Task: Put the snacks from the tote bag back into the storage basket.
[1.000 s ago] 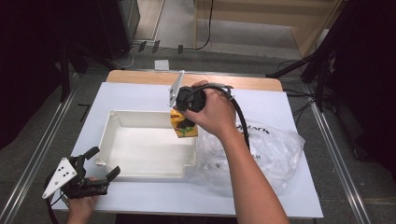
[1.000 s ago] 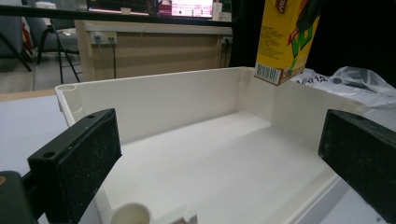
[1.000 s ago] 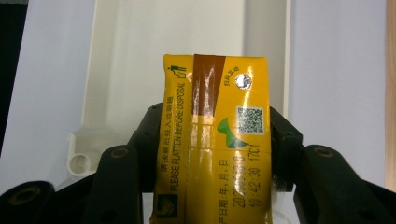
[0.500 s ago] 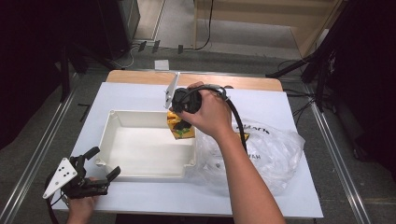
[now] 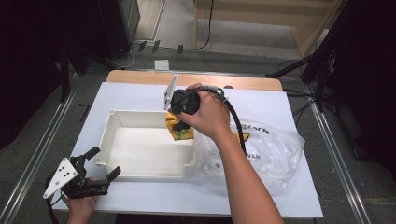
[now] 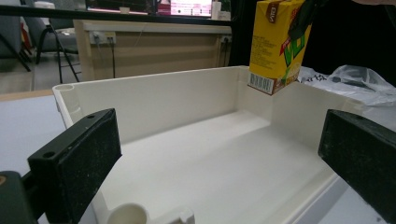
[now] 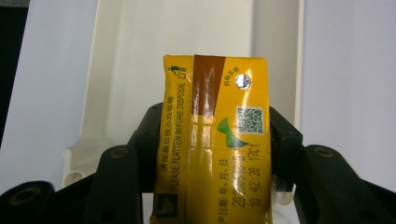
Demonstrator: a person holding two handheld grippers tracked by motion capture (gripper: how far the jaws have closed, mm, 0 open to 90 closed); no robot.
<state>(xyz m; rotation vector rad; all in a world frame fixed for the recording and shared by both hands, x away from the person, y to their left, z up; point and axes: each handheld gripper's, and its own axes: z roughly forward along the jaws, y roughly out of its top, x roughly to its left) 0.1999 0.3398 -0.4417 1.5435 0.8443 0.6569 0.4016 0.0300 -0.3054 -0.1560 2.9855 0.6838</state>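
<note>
1. The right gripper (image 5: 180, 122) had its jaws clamped on a yellow carton (image 7: 215, 140), one black jaw pressed to each side.
2. The carton hung upright between those jaws, above the near right corner of the white bin (image 5: 140, 144), clear of its floor.
3. The left gripper (image 5: 95, 175) sat at the bin's near left corner, jaws wide apart with nothing between them.
4. Seen past those open jaws, the carton (image 6: 279, 44) hovered over the bin's far wall.
5. A clear bag (image 5: 271, 149) lay on the tabletop (image 5: 289, 107), just beside the bin, under the right forearm.
</note>
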